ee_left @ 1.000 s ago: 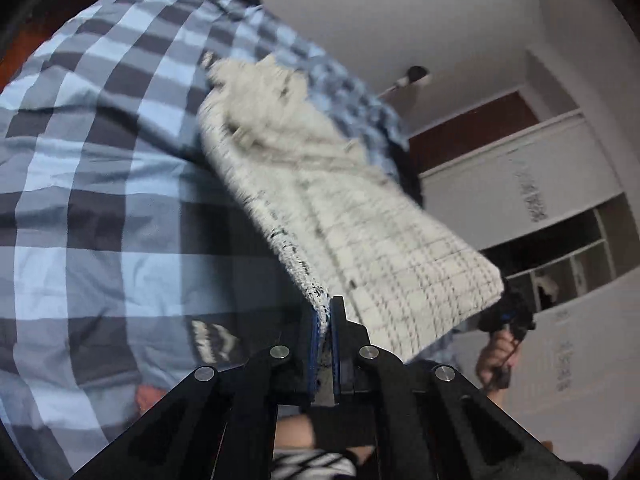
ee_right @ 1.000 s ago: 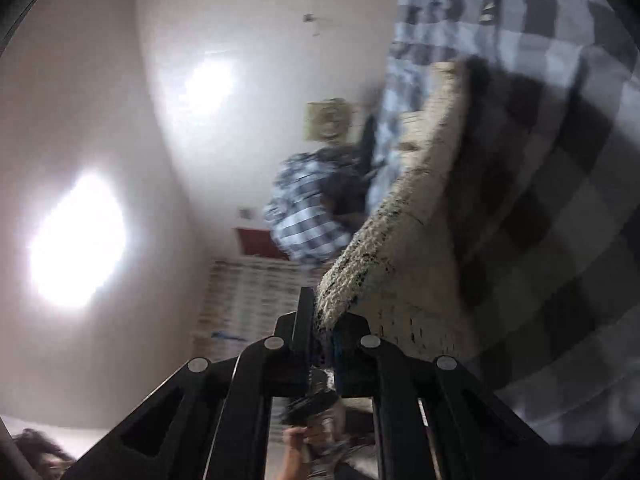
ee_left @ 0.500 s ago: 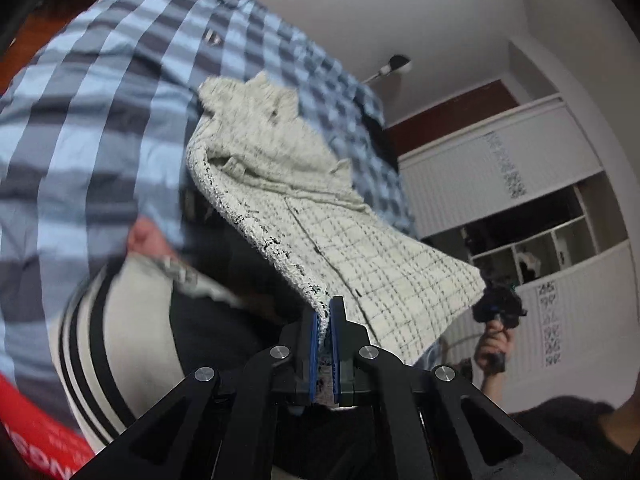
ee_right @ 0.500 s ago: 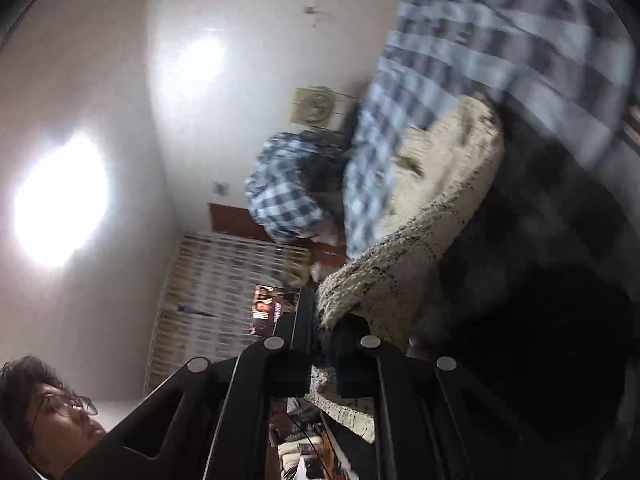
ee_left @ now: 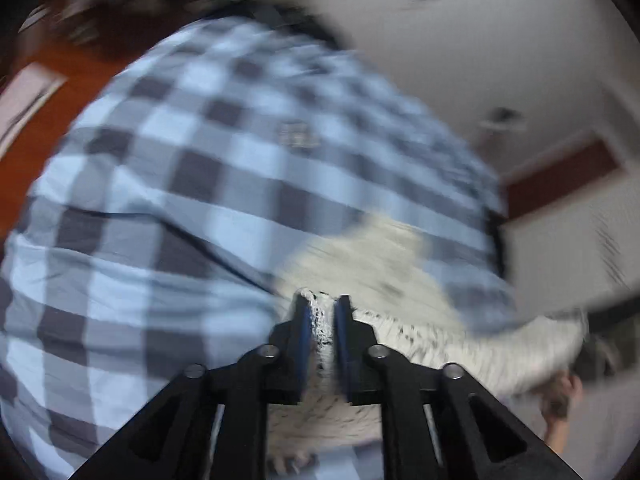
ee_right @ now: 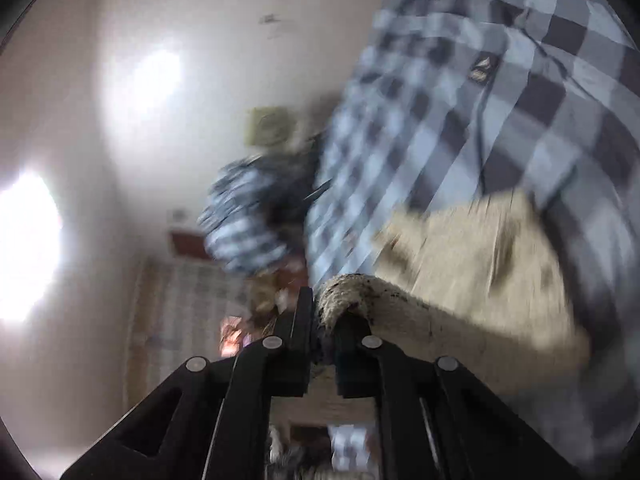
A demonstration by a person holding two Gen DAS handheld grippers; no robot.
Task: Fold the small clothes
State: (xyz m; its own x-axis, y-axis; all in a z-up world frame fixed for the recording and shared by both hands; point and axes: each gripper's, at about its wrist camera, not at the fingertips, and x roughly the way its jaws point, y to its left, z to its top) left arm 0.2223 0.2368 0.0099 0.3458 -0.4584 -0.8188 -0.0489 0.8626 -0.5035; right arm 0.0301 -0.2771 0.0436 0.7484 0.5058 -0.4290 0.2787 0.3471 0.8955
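Both grippers' jaws have just been opening: left gripper [ee_left: 323, 312] slackened around cream tweed garment [ee_left: 420, 340] edge; right gripper [ee_right: 322, 312] barely parted, fabric [ee_right: 460, 280] between.

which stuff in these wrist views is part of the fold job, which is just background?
In the job:
- cream knit garment, lying on the bed
- left tongs, jaws just opening, hem between them
- right tongs, jaws just opening, hem draped over one finger

Just around:
- checked bedspread
- checked pillow
- white wardrobe

Left gripper [ee_left: 322, 312] jaws just opening, cream garment [ee_left: 360, 264] edge between, views swung
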